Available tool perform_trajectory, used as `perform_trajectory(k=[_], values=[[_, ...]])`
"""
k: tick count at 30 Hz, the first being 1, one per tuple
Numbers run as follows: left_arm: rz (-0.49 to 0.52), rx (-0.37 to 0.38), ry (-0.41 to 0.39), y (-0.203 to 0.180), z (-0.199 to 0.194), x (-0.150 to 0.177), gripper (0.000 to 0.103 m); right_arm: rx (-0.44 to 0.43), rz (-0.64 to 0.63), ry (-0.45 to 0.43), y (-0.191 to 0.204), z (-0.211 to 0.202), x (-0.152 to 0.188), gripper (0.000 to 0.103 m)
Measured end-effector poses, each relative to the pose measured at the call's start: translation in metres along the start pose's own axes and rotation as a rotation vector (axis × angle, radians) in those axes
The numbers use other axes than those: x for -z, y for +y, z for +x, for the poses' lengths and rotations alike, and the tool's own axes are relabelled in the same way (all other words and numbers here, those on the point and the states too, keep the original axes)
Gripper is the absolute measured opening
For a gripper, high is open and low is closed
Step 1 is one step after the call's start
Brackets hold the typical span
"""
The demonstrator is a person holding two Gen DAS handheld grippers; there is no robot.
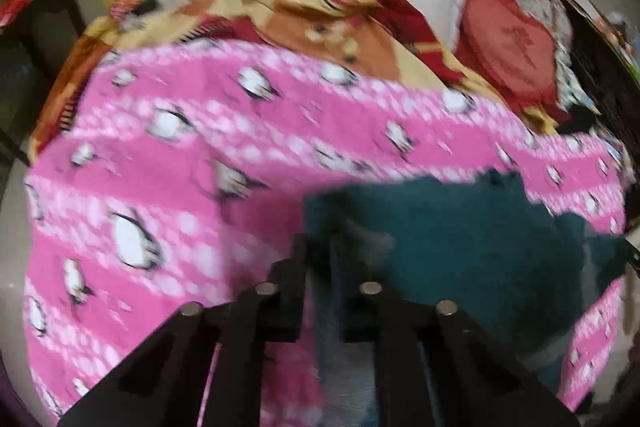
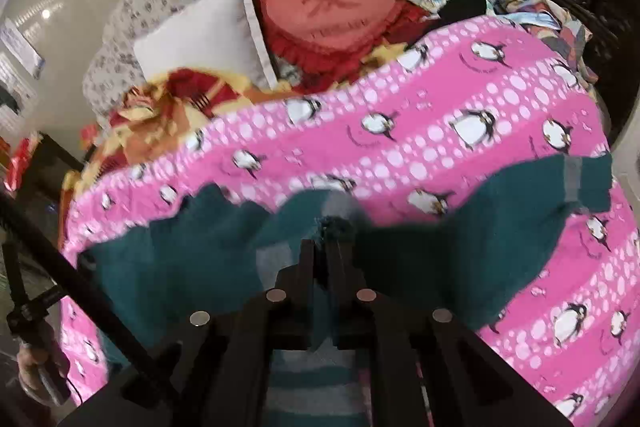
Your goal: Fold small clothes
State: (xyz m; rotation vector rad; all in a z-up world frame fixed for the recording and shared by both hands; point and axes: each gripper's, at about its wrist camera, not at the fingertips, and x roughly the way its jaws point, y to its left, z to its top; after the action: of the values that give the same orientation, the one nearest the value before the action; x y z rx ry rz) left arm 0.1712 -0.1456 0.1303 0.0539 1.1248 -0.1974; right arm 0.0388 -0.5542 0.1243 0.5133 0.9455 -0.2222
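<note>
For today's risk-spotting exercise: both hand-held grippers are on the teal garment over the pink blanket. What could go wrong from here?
1. The right hand-held gripper pinches only a small bunched tuft of the dark teal knitted garment, so it may slip out.
2. The left hand-held gripper is shut at the garment's edge on the pink penguin-print fleece blanket; it might catch the blanket too.

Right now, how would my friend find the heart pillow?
Look past the pink penguin blanket toward the far end of the bed. The heart pillow leans beside a white pillow. It is the only red, heart-shaped one, with a frilly edge and a dark symbol on it.
</note>
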Motion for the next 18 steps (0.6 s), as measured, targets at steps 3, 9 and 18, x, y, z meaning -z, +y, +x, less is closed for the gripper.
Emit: perform_trajectory(k=[3,9,18], values=[[-0.061,-0.006,0.039,0.014,0.012,-0.003,0.000,0.047,-0.019,0.025,-0.003,0.011,0.001,0.006],[-0.109,0.064,0.026,0.013,0.002,0.007,0.019,0.082,0.074,0.097,-0.038,0.027,0.011,0.005],[-0.159,0.089,0.019,0.013,-0.007,0.024,0.070,-0.034,-0.001,-0.036,-0.006,-0.015,-0.025,0.005]])
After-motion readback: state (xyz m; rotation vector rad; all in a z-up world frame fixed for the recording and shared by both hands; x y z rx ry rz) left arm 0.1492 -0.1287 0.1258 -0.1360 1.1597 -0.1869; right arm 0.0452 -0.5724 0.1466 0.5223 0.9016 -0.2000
